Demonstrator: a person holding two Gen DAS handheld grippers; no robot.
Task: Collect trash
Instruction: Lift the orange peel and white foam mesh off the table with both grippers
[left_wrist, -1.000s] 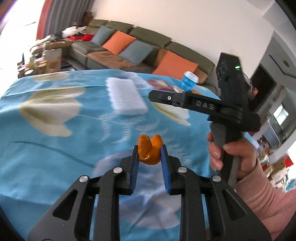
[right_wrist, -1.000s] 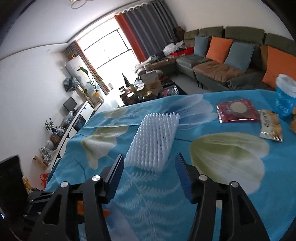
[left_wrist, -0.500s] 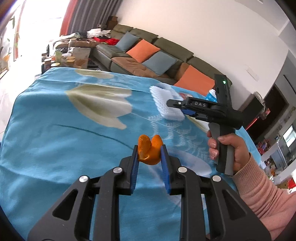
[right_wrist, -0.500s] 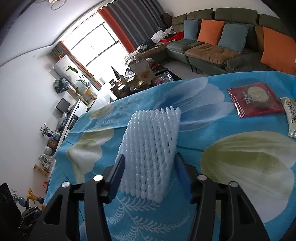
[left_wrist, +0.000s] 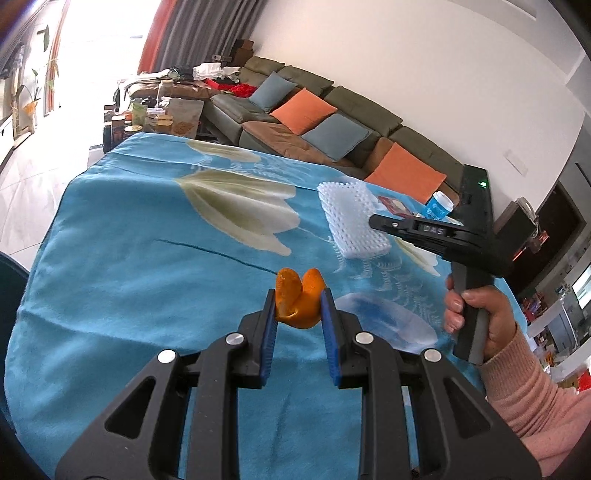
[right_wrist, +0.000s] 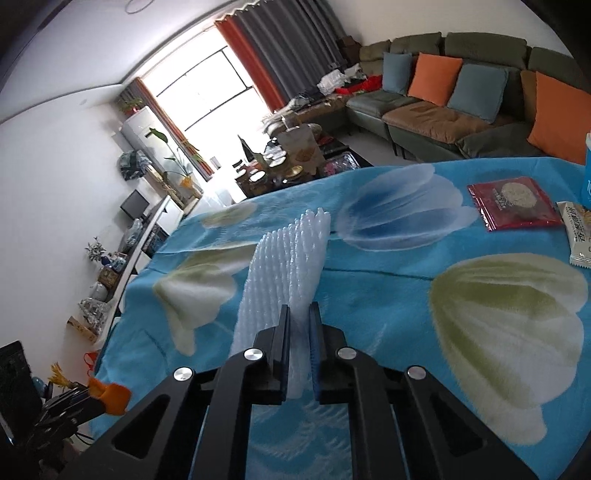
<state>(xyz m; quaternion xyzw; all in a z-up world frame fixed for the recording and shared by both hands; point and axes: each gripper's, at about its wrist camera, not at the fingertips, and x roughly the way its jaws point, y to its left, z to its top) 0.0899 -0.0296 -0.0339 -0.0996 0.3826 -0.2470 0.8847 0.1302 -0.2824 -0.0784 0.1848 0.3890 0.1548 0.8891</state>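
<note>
Black plastic two-finger left gripper (left_wrist: 297, 314) — blue ribbed pads, silver screws. Matching black right gripper (right_wrist: 298, 325); at three o'clock, its pistol handle meets a pink ribbed knit sleeve (left_wrist: 528, 402).

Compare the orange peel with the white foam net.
The orange peel is small, curled and orange; the white foam net is longer, ribbed and white. The peel is held clear above the blue cloth; the net's edge is pinched as the right gripper closes. Both are trash between gripper pads, the peel in the left gripper.
</note>
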